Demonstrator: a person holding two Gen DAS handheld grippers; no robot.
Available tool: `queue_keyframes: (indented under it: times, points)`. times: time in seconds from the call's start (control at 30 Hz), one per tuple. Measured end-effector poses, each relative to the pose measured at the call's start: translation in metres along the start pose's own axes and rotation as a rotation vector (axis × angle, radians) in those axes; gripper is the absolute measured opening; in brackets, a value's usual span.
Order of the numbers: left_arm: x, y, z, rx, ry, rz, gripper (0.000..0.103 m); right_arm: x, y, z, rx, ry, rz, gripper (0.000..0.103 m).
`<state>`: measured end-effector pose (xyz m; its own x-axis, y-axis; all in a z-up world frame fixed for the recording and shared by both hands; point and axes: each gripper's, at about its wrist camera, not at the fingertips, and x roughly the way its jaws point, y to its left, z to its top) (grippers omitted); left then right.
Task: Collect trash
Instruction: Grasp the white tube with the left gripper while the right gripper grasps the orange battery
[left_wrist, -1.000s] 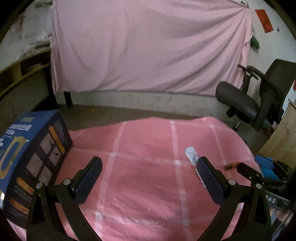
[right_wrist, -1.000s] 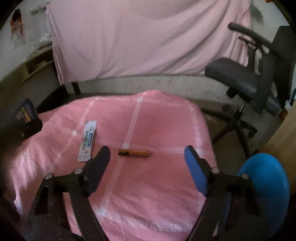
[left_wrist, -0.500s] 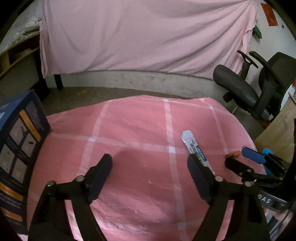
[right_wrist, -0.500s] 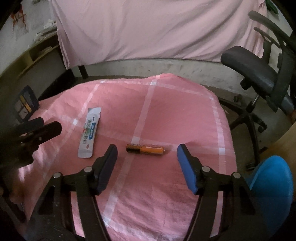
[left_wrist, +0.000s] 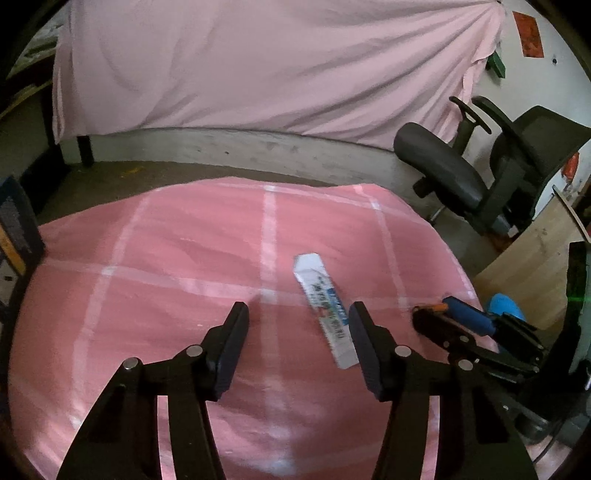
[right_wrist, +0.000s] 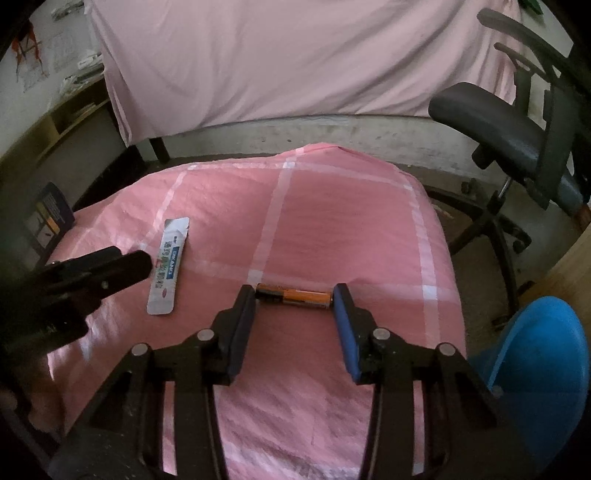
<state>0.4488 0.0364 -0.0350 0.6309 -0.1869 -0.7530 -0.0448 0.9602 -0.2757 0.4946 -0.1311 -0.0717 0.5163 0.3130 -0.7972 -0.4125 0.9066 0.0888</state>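
A white printed wrapper (left_wrist: 325, 306) lies flat on the pink checked cloth (left_wrist: 177, 258). My left gripper (left_wrist: 297, 317) hovers low over it, jaws closing; the wrapper's near half lies between the fingers, close to the right finger, and the pads are clear of it. An orange and black battery (right_wrist: 293, 294) lies crosswise between the fingertips of my right gripper (right_wrist: 294, 297), whose jaws are closing, with the pads right at the battery's two ends. The wrapper (right_wrist: 169, 264) and left gripper (right_wrist: 136, 266) appear at the left of the right wrist view.
A blue printed box (left_wrist: 14, 229) stands at the cloth's left edge. A black office chair (left_wrist: 461, 173) is at the right, beside a wooden panel (left_wrist: 528, 266). A blue plastic container (right_wrist: 543, 354) sits low right. A pink sheet (left_wrist: 258, 66) hangs behind.
Both pairs of jaws have narrowed. My left gripper has moved over towards the wrapper, and the blue box has slid to the frame's left edge. The right fingertips have closed in around the battery.
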Motion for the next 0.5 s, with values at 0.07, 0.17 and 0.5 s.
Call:
queue_keyframes:
  times: [0.07, 0.17, 0.5]
  points:
    - [0.004, -0.006, 0.0, 0.018, 0.007, 0.01, 0.05, -0.001, -0.001, -0.001, -0.005, 0.0, -0.011, 0.066]
    - [0.008, -0.011, -0.002, 0.048, 0.009, 0.032, 0.05, -0.004, -0.005, -0.002, 0.003, -0.003, -0.014, 0.066]
    - [0.016, -0.017, -0.008, 0.089, 0.011, 0.093, 0.045, -0.007, -0.016, -0.004, 0.044, -0.009, 0.001, 0.066]
